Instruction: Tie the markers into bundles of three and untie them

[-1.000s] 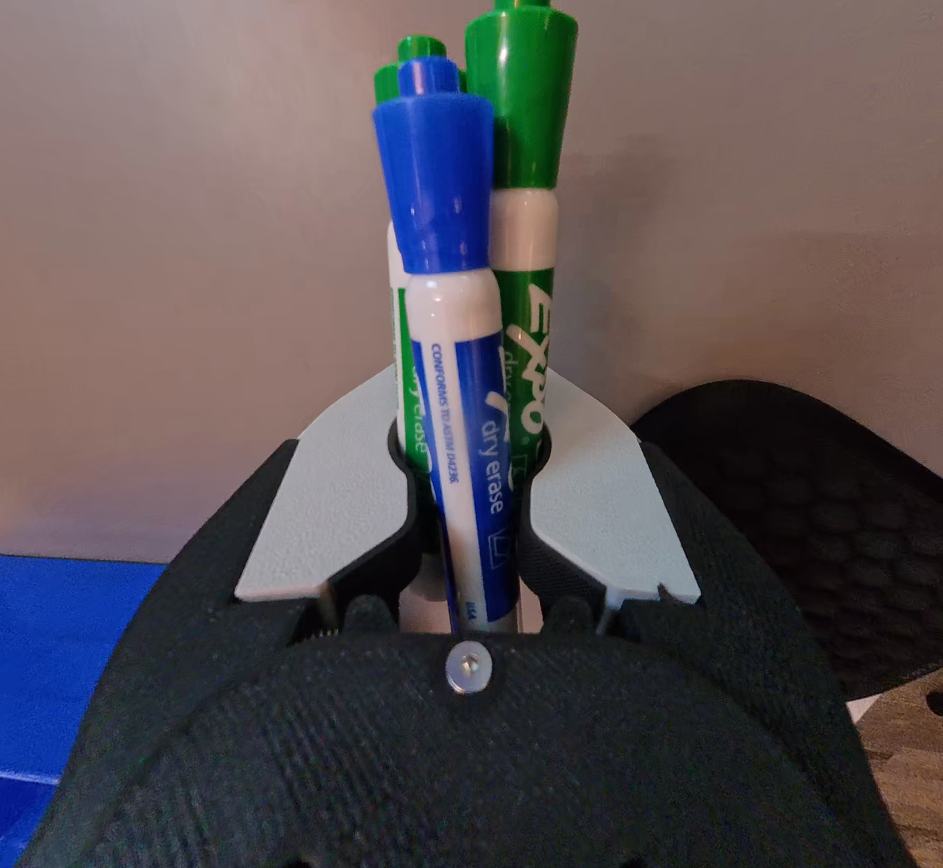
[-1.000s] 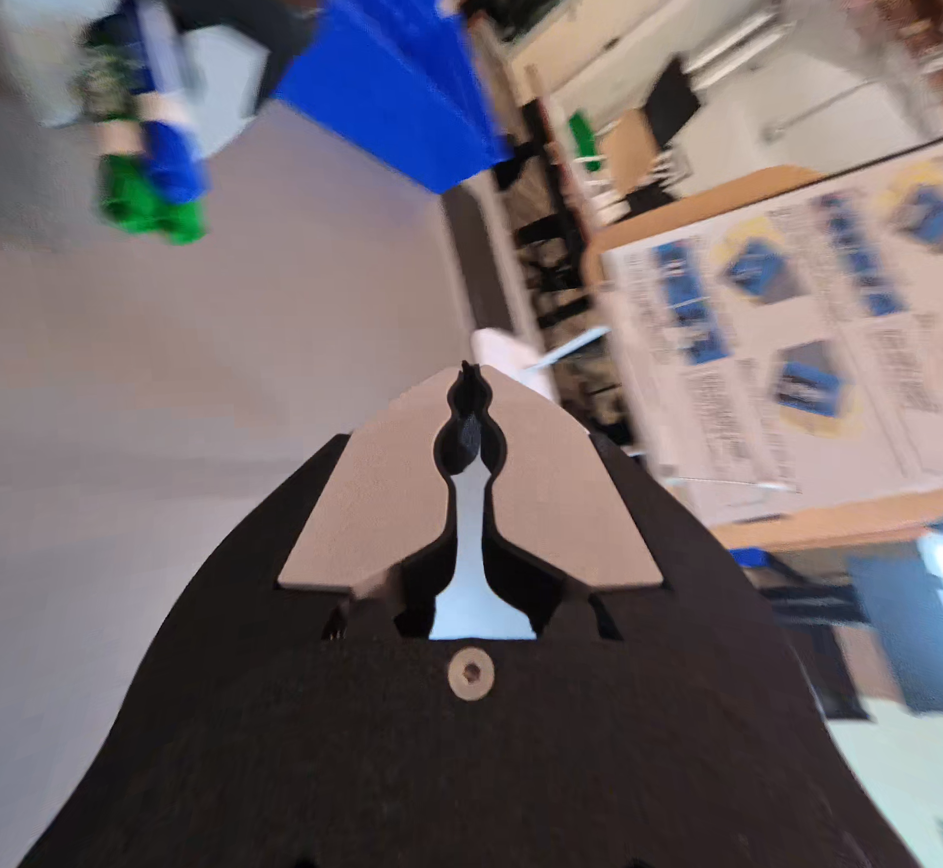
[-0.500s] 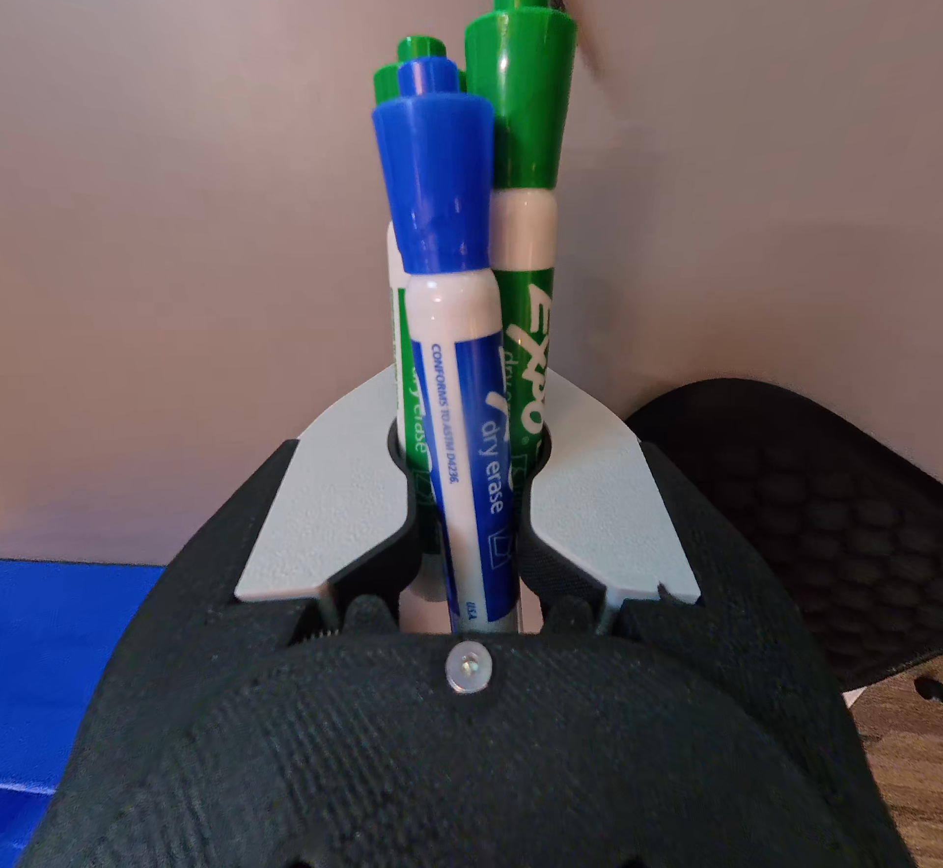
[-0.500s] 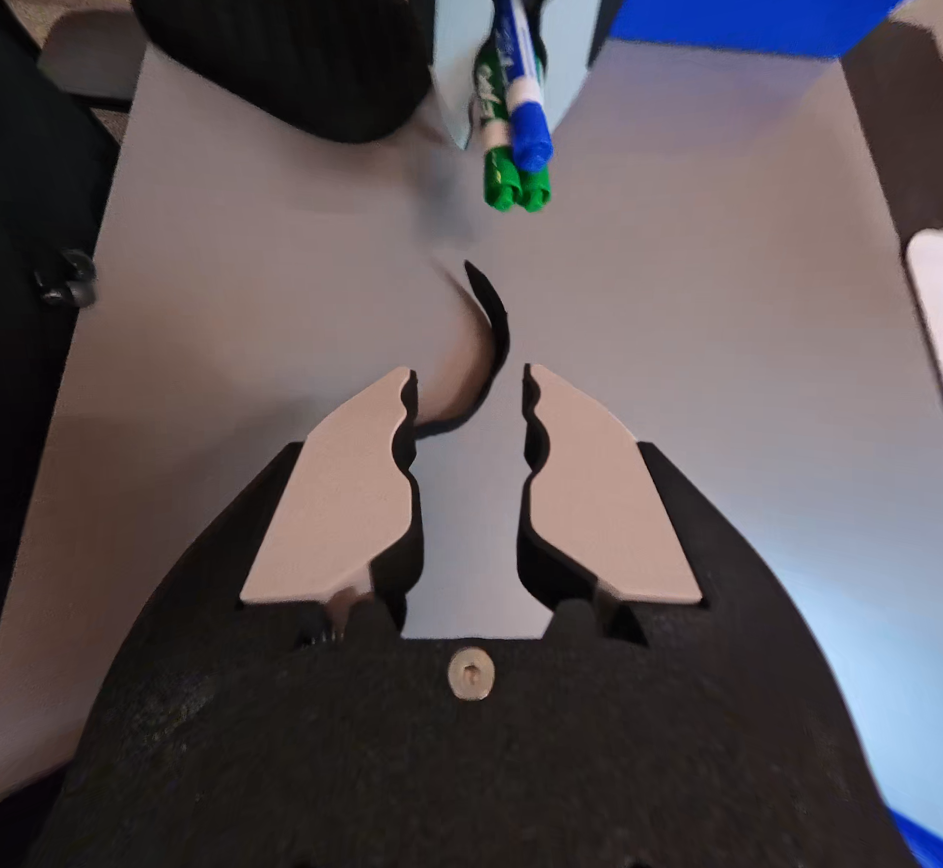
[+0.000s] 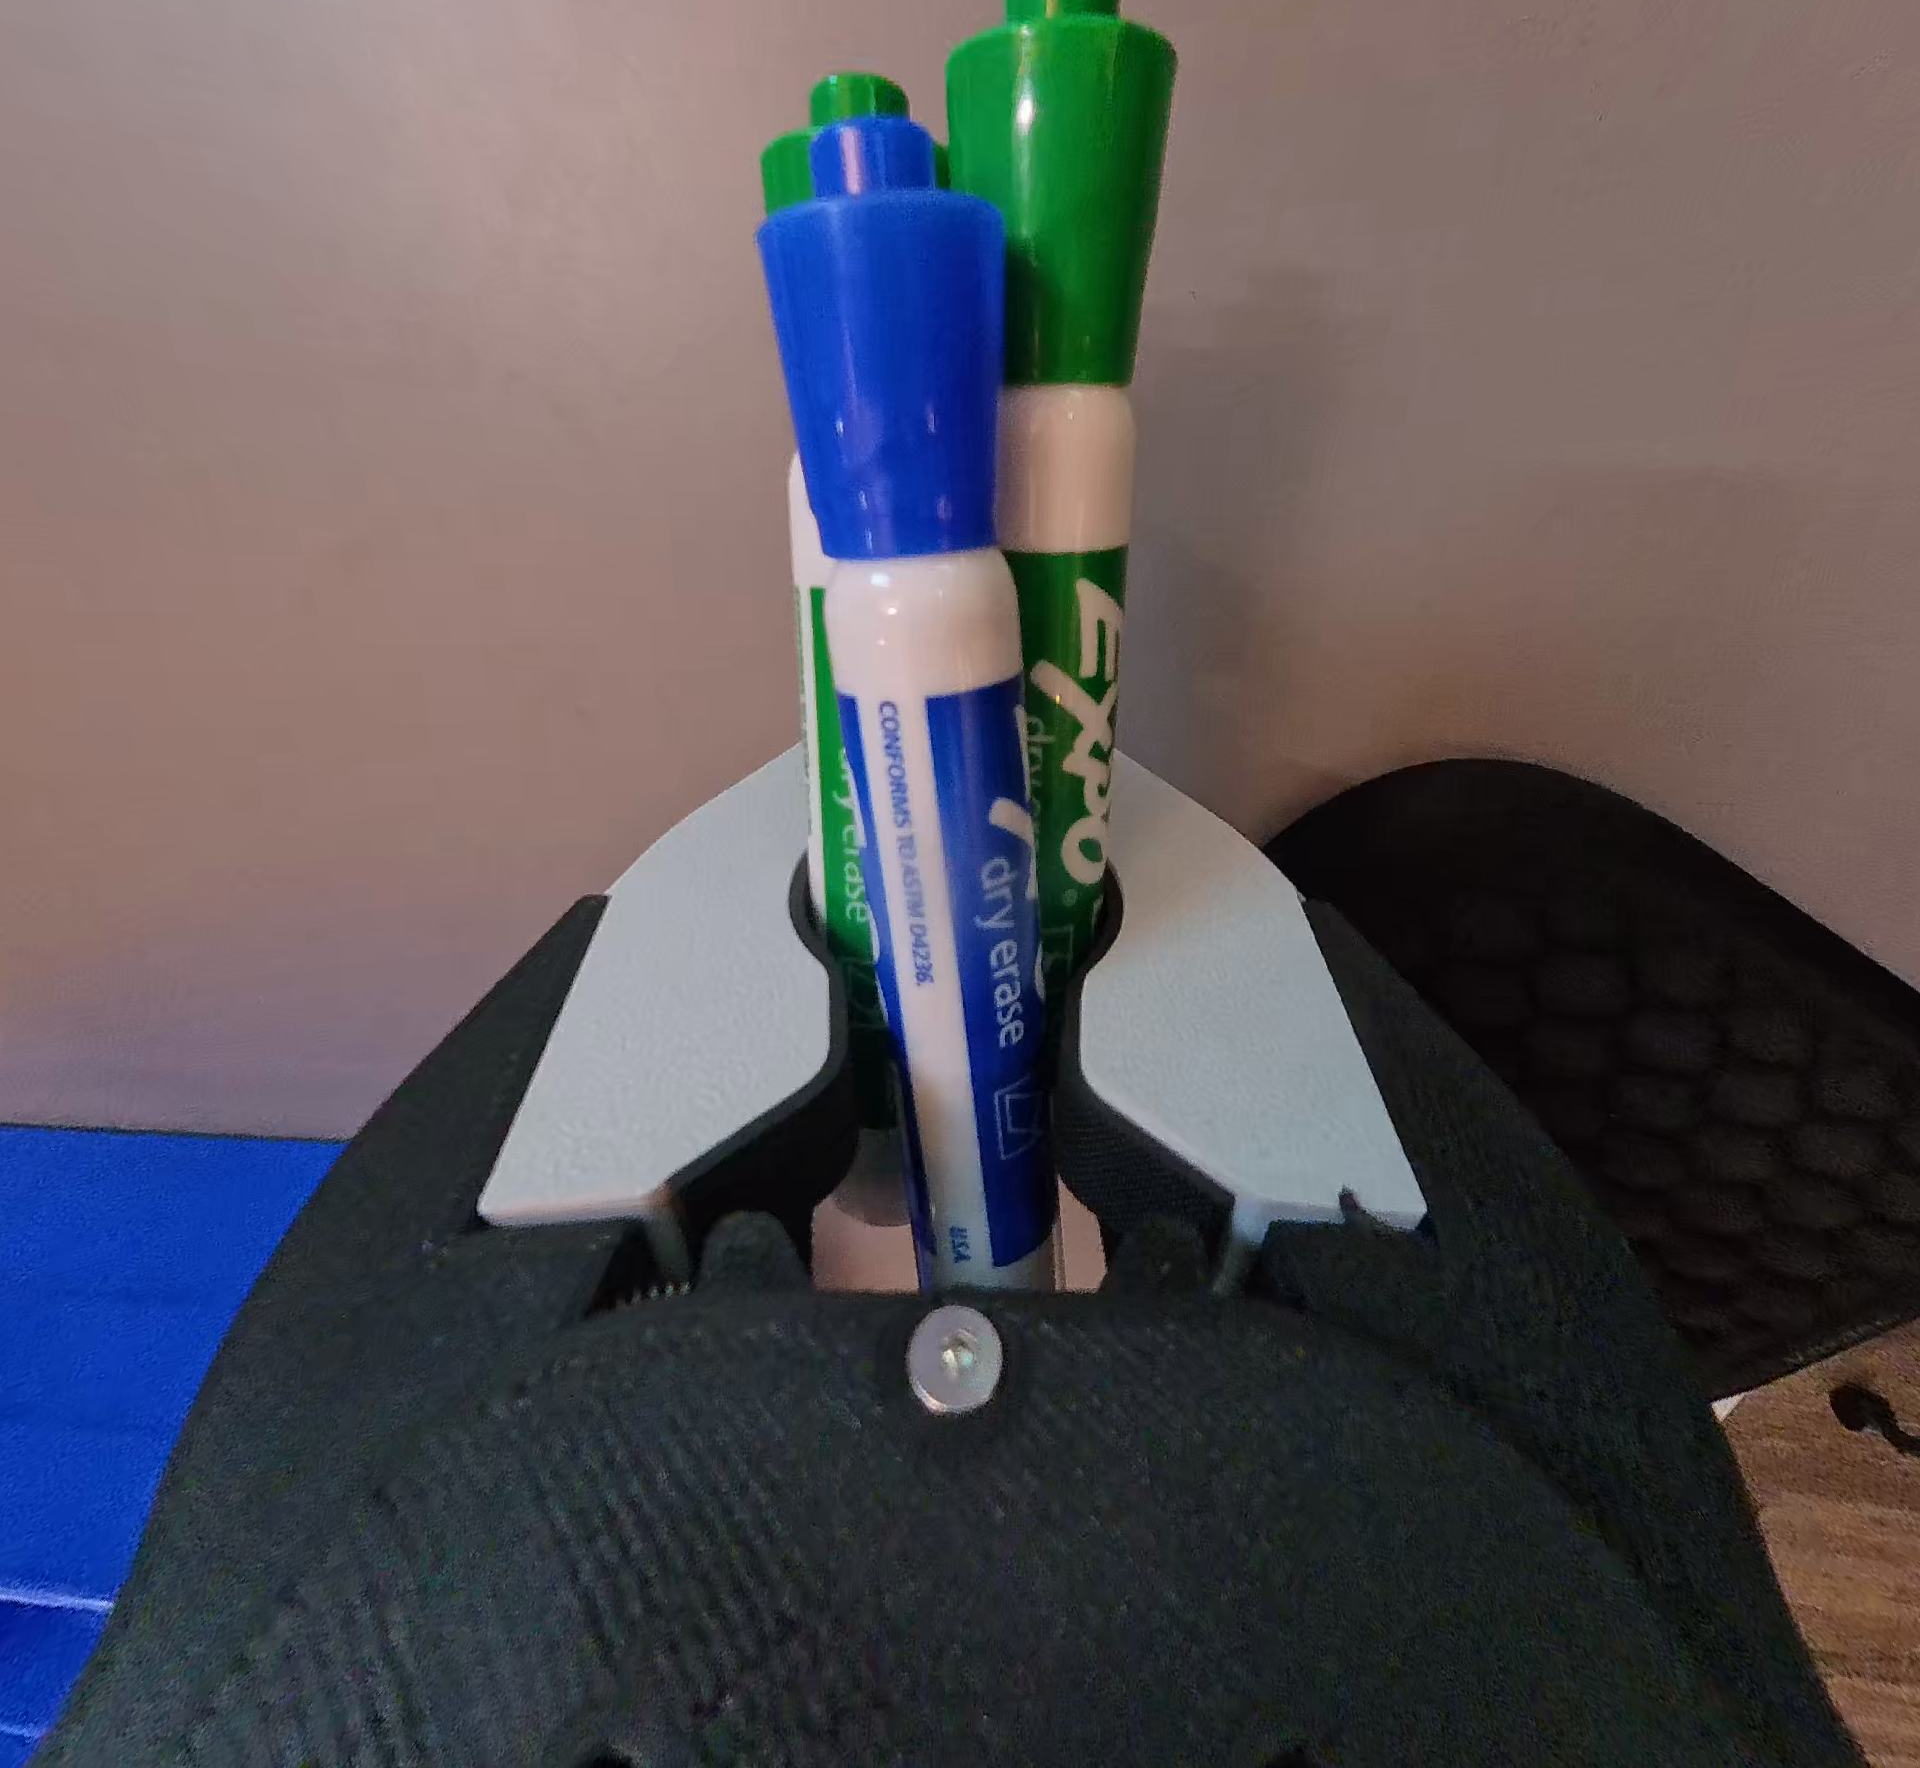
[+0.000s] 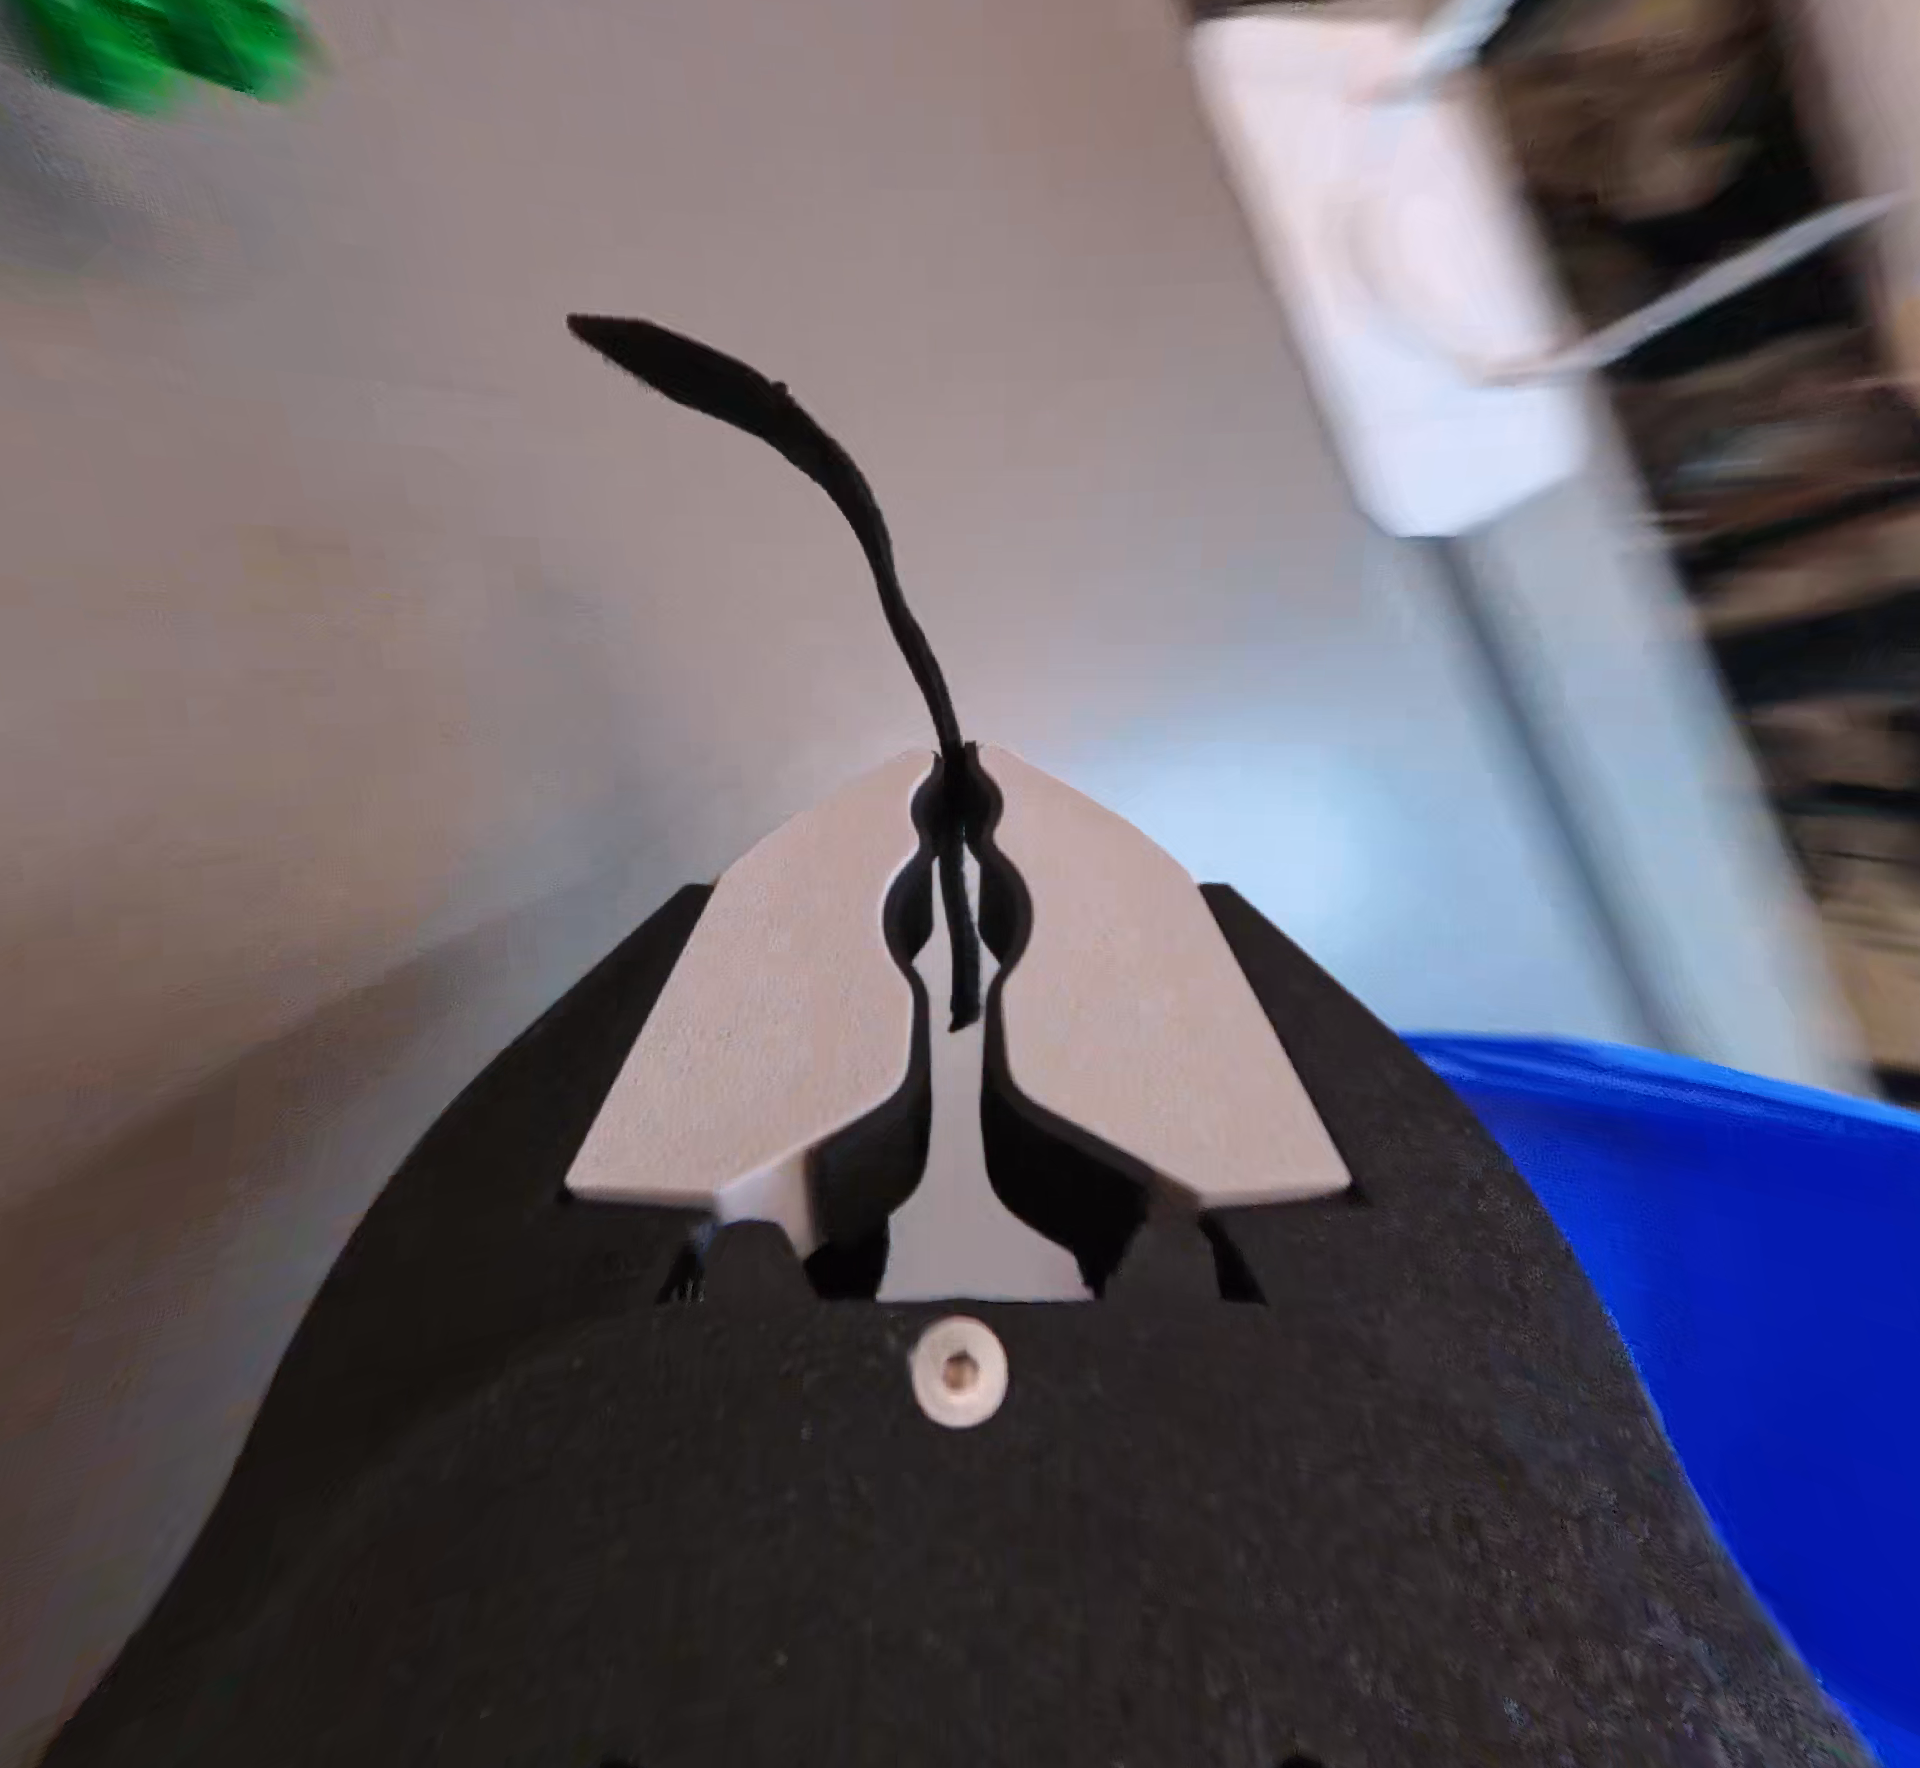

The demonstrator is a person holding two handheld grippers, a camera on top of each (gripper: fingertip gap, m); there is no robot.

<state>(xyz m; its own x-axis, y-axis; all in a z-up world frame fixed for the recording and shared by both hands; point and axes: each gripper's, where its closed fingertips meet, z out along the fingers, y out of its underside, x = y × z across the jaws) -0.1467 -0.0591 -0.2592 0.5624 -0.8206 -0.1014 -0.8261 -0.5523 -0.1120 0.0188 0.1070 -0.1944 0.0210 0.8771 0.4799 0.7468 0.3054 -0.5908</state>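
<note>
A: In the left gripper [image 5: 956, 897], clamped tight, stand the three markers [image 5: 935, 679], caps forward; the right gripper [image 6: 958, 762] pinches the black strap [image 6: 821, 482].

B: Wrap it snugly round the barrels, I'd say.

A: Below, a grey table [image 5: 416, 471]; beside it, a blue bin [image 6: 1714, 1303].

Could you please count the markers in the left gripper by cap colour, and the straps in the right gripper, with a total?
Green markers: 2, one mostly hidden behind the blue one
Blue markers: 1
Black straps: 1, pinched at the tips of the right gripper
Total: 4 things; all 3 markers are clamped in the left gripper.
</note>
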